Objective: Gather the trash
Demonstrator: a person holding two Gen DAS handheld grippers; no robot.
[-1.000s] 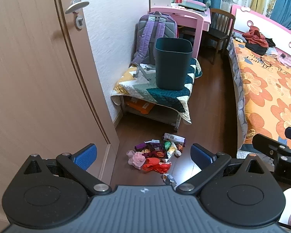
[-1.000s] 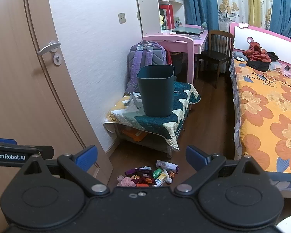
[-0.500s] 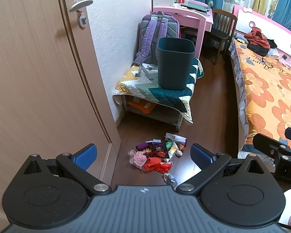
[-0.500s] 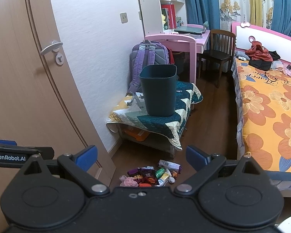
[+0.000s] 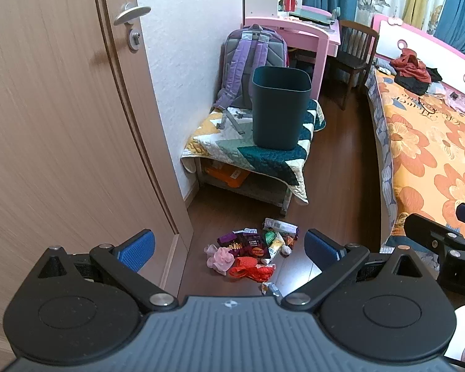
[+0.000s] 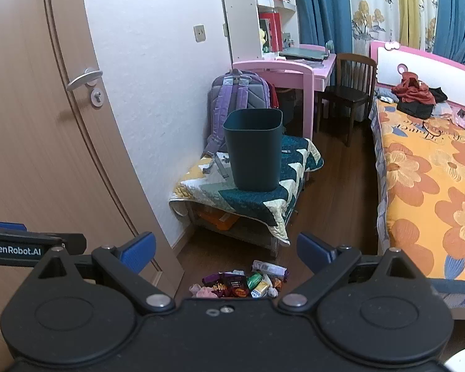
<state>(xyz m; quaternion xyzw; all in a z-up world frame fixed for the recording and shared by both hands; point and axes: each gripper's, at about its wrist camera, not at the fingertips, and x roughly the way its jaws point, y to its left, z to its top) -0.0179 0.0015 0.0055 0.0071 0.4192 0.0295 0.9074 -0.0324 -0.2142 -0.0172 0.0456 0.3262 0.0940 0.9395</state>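
Observation:
A pile of trash (image 5: 251, 252) lies on the dark wood floor: snack wrappers, a pink crumpled piece and a red net bag. It also shows low in the right wrist view as the trash pile (image 6: 241, 283), partly hidden behind the gripper body. A dark teal bin (image 5: 280, 107) stands upright on a quilt-covered low bench (image 5: 272, 158); the bin (image 6: 253, 148) is beyond the pile. My left gripper (image 5: 229, 248) is open and holds nothing, well above the pile. My right gripper (image 6: 226, 249) is open and holds nothing too.
A wooden door (image 5: 55, 117) stands close on the left. A purple backpack (image 5: 251, 59) leans on the wall behind the bin. A bed with an orange flowered cover (image 5: 434, 142) fills the right. A pink desk (image 6: 297, 68) and dark chair (image 6: 347, 93) stand at the back.
Both views have shifted slightly: the bin, bench and trash pile sit a little lower and to the right in the frame. Both grippers stay open.

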